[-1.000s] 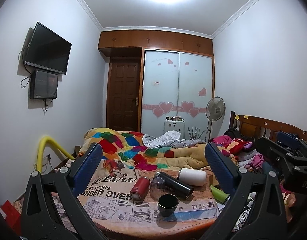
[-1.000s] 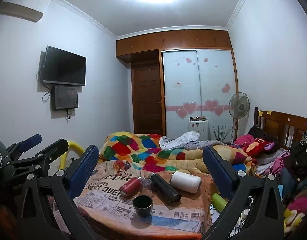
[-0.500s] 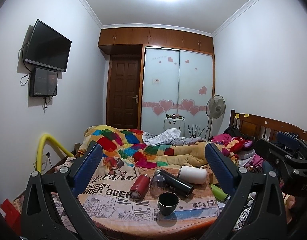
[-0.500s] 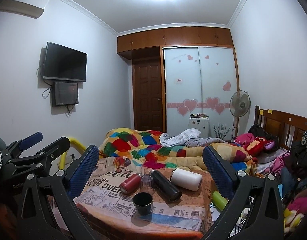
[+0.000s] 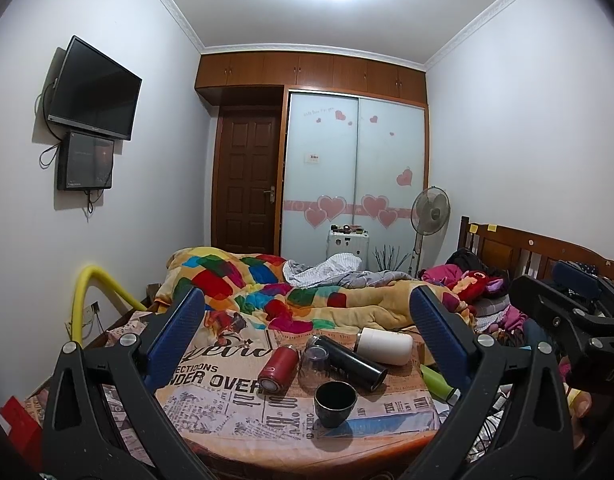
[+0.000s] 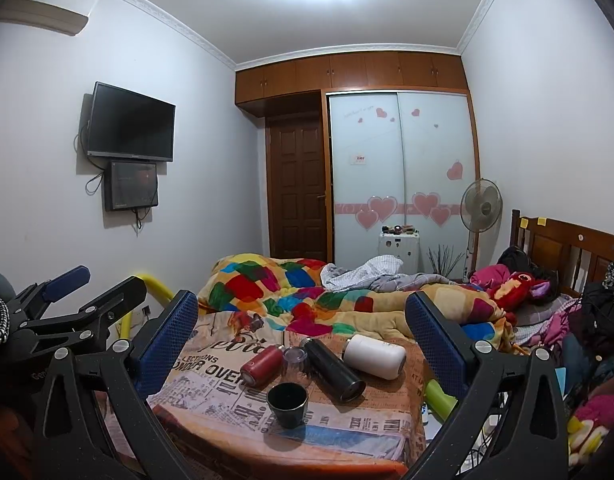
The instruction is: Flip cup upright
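A small dark cup [image 5: 335, 403] stands upright, mouth up, near the front edge of a table covered with a newspaper-print cloth [image 5: 211, 384]; it also shows in the right wrist view [image 6: 287, 404]. Behind it lie a red bottle [image 5: 278, 368], a clear glass [image 5: 314, 364], a black flask [image 5: 353, 361] and a white bottle [image 5: 383, 346], all on their sides. My left gripper [image 5: 307, 336] is open and empty, held back from the table. My right gripper [image 6: 301, 332] is open and empty too, to the right of the left one.
A bed with a colourful quilt [image 5: 267, 292] lies behind the table. A green cylinder [image 6: 441, 396] lies off the table's right edge. A yellow pipe [image 5: 87, 296] rises at the left. Clothes and toys [image 6: 547, 304] pile at the right by the headboard.
Both grippers have tilted upward a little and drawn slightly nearer, so the table sits lower in both views. The cup and bottles have not moved.
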`<control>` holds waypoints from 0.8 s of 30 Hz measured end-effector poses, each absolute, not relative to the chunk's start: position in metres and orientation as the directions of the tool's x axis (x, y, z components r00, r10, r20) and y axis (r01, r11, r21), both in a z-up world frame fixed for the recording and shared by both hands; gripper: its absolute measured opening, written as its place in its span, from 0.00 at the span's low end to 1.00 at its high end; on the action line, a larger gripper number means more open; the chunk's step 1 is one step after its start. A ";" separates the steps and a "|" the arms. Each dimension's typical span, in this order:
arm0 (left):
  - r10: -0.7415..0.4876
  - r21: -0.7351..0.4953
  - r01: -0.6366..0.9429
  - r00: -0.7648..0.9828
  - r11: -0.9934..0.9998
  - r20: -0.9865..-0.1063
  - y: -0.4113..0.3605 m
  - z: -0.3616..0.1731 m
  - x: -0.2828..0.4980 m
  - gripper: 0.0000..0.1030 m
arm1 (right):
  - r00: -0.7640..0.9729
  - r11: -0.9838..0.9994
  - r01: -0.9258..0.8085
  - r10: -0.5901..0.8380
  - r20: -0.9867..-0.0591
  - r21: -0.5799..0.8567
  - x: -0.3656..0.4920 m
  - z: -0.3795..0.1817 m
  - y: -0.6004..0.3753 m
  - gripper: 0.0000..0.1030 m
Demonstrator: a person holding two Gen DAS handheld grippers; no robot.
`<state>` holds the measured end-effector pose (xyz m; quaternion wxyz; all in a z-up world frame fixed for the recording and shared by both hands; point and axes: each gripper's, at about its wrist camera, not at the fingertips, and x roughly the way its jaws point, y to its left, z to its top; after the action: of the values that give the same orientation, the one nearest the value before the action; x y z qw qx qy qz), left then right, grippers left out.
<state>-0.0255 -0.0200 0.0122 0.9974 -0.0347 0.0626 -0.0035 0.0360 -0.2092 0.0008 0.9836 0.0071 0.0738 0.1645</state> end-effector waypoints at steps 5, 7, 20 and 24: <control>-0.014 -0.070 0.005 0.992 0.998 -0.125 -0.020 0.012 -0.025 1.00 | 0.935 0.946 -0.322 0.325 -0.142 0.039 0.037 0.001 -0.209 1.00; -0.015 -0.070 0.006 0.992 0.998 -0.125 -0.021 0.011 -0.025 1.00 | 0.935 0.946 -0.323 0.325 -0.142 0.038 0.037 0.001 -0.209 1.00; -0.022 -0.065 0.014 0.992 0.998 -0.123 -0.023 0.012 -0.024 1.00 | 0.936 0.946 -0.322 0.324 -0.139 0.038 0.036 0.002 -0.208 1.00; -0.024 -0.063 0.017 0.992 0.998 -0.121 -0.023 0.013 -0.024 1.00 | 0.937 0.947 -0.321 0.322 -0.137 0.034 0.034 0.004 -0.206 1.00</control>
<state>-0.0240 -0.0233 0.0133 0.9976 -0.0309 0.0610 -0.0102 0.0340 -0.2065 0.0035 0.9841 0.0056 0.0703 0.1633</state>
